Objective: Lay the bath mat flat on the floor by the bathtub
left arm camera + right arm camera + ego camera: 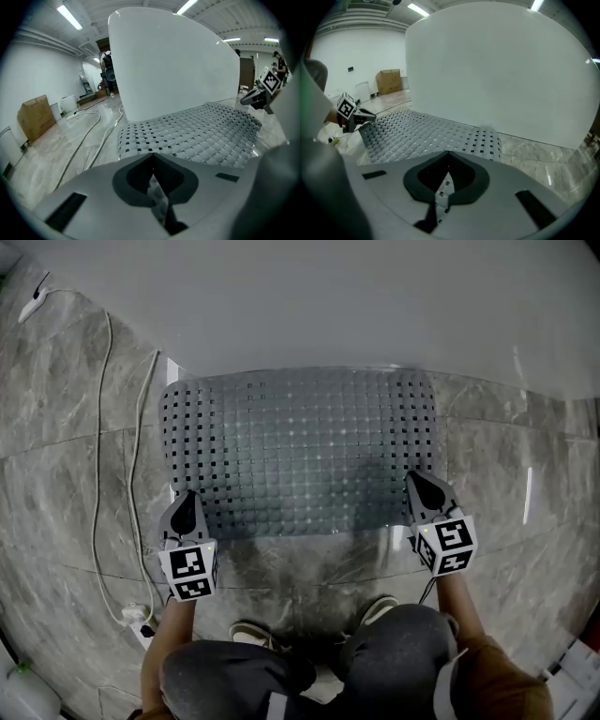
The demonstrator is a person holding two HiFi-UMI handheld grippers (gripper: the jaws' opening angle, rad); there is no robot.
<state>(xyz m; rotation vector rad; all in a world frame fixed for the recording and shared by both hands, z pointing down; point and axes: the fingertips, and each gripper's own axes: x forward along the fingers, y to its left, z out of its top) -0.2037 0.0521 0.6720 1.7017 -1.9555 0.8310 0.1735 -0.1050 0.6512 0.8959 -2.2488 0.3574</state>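
A grey bath mat (300,451) full of small square holes lies spread on the marble floor against the white bathtub (328,306). My left gripper (185,512) is shut on its near left corner, and a strip of mat shows pinched between the jaws in the left gripper view (152,161). My right gripper (427,491) is shut on the near right corner, with a holed strip of mat (426,131) caught between its jaws (447,159). Each gripper view shows the mat (197,131) running across to the other gripper (260,91).
White cables (98,474) trail over the floor left of the mat down to a plug (139,617). The person's knees and shoes (248,634) are just behind the mat's near edge. A cardboard box (33,116) stands far off by the wall.
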